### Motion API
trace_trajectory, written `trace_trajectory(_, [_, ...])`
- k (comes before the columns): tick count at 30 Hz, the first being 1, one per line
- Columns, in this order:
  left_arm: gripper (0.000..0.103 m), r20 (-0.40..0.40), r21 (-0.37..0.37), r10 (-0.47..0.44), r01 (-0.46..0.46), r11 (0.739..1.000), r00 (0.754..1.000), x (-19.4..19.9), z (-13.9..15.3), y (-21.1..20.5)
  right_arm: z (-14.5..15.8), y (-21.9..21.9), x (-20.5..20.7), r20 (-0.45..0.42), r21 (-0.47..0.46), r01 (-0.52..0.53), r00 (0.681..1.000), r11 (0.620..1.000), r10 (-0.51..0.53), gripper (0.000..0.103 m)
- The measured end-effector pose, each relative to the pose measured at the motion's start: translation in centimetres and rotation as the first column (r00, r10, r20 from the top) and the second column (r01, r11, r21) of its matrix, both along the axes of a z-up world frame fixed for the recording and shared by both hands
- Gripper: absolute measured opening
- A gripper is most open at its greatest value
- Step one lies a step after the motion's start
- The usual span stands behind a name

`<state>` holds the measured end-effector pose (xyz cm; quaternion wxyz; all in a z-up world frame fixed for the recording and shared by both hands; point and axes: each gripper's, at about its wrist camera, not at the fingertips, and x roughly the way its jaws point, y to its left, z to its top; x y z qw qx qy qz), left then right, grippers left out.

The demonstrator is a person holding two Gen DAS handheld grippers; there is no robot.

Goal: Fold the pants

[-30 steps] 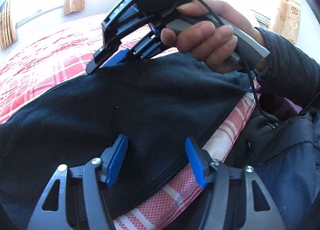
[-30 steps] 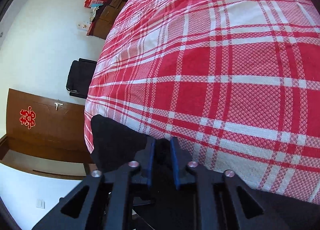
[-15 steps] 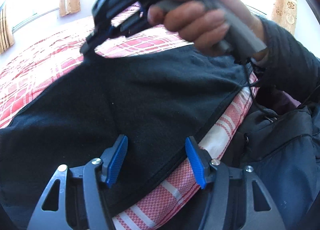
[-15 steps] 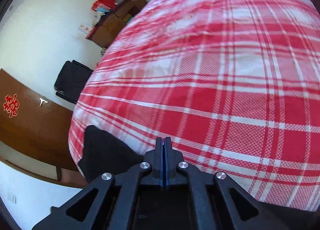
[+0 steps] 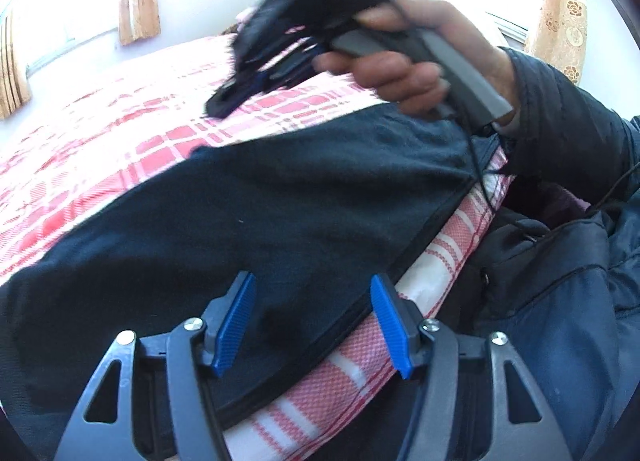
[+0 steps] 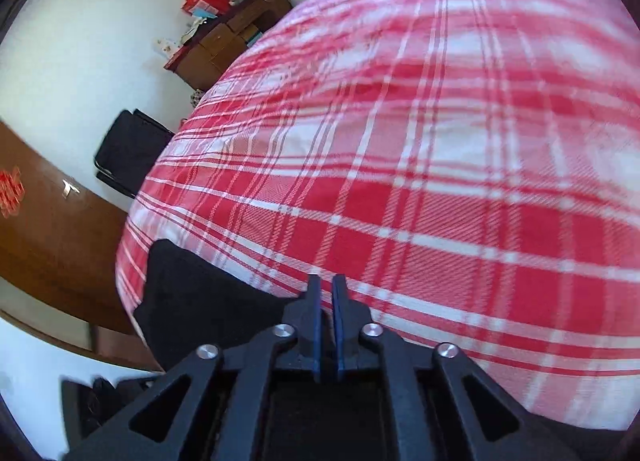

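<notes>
Dark navy pants (image 5: pixel 280 213) lie flat across the near edge of a red-and-white plaid bed (image 5: pixel 100 165). My left gripper (image 5: pixel 311 277) hovers open just over the pants' near seam, its blue pads (image 5: pixel 236 321) apart with nothing pressed between them. A hand (image 5: pixel 412 73) holds my right gripper (image 5: pixel 218 109), blurred, lifted above the pants' far edge. In the right wrist view my right gripper (image 6: pixel 327 281) is opening, with a narrow gap and nothing between its fingers. A corner of the pants (image 6: pixel 192 301) shows to its lower left.
The plaid bed (image 6: pixel 440 181) stretches bare ahead of the right gripper. Beyond its left edge stand a black chair (image 6: pixel 128 149), a wooden dresser (image 6: pixel 224 49) and a brown door (image 6: pixel 48 229). A person's dark jacket (image 5: pixel 560 301) is at the right.
The right gripper let go of the pants' edge, rose off the cloth and rolled; its fingers closed fully, then parted slightly. The left gripper stayed put, open.
</notes>
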<state>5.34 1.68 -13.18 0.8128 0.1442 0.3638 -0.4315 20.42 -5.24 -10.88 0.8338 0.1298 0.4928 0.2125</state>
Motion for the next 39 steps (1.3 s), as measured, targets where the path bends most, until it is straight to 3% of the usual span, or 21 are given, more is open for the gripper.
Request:
trace_trajectory(1, [0.062,0.002,-0.006,0.013,-0.013,1.000,1.000,0.1,0.0,0.2,0.9,-0.1,-0.8,0.046,-0.044,-0.012,0.999,0.999,0.014,0.029])
trace_trajectory(2, [0.062,0.001,-0.008,0.028,-0.027,1.000,1.000,0.3,0.0,0.5,1.6,-0.2,-1.7,0.081,-0.082,-0.027,0.996,0.996,0.034,0.045])
trace_trajectory(3, [0.062,-0.004,-0.003,0.043,-0.043,0.999,0.999,0.6,-0.2,0.6,2.2,-0.2,-2.6,0.106,-0.120,-0.047,0.992,0.992,0.060,0.049])
trace_trajectory(6, [0.062,-0.036,0.023,0.075,-0.075,0.997,0.997,1.2,-1.4,0.9,2.3,0.0,-5.6,0.126,-0.239,-0.136,0.977,0.962,0.169,0.049])
trace_trajectory(9, [0.067,-0.022,0.046,0.064,-0.063,0.997,0.998,0.9,-1.9,0.7,0.7,0.7,-8.6,0.108,-0.391,-0.213,0.955,0.895,0.275,0.049])
trace_trajectory(13, [0.068,-0.018,0.059,0.062,-0.061,0.996,0.998,0.7,-1.8,0.4,-2.8,0.0,-11.4,0.021,-0.456,-0.291,0.941,0.841,0.337,0.049])
trace_trajectory(15, [0.068,-0.015,0.060,0.075,-0.074,0.995,0.997,0.7,-1.5,0.4,-3.9,-0.8,-12.1,0.036,-0.462,-0.272,0.946,0.844,0.324,0.049])
trace_trajectory(19, [0.068,0.041,0.062,0.149,-0.152,0.987,0.988,0.7,-0.6,0.6,-2.4,-1.9,-13.7,0.115,-0.429,-0.189,0.958,0.883,0.262,0.049])
trace_trajectory(22, [0.068,0.029,0.042,0.229,-0.230,0.972,0.973,1.5,-0.1,1.4,-1.5,-1.8,-15.5,0.153,-0.381,-0.197,0.950,0.903,0.272,0.049])
trace_trajectory(27, [0.068,-0.015,0.082,0.297,-0.295,0.952,0.955,2.8,-1.3,1.4,-4.7,0.1,-17.3,0.085,-0.466,-0.237,0.947,0.852,0.310,0.050])
trace_trajectory(28, [0.068,-0.020,0.087,0.304,-0.301,0.950,0.952,2.9,-1.5,1.3,-5.1,0.2,-17.7,0.117,-0.476,-0.217,0.945,0.852,0.306,0.051])
trace_trajectory(29, [0.068,-0.020,0.087,0.308,-0.306,0.948,0.951,3.0,-1.6,1.4,-5.1,0.1,-17.9,0.128,-0.466,-0.210,0.945,0.859,0.301,0.056])
trace_trajectory(34, [0.069,-0.019,0.096,0.318,-0.314,0.944,0.948,3.0,-1.7,1.1,-4.2,-0.9,-17.7,0.131,-0.425,-0.190,0.955,0.885,0.268,0.056])
trace_trajectory(39, [0.069,0.050,0.123,0.375,-0.378,0.917,0.926,3.3,-0.6,2.8,-2.6,-3.8,-17.1,0.197,-0.361,-0.065,0.970,0.930,0.145,0.056])
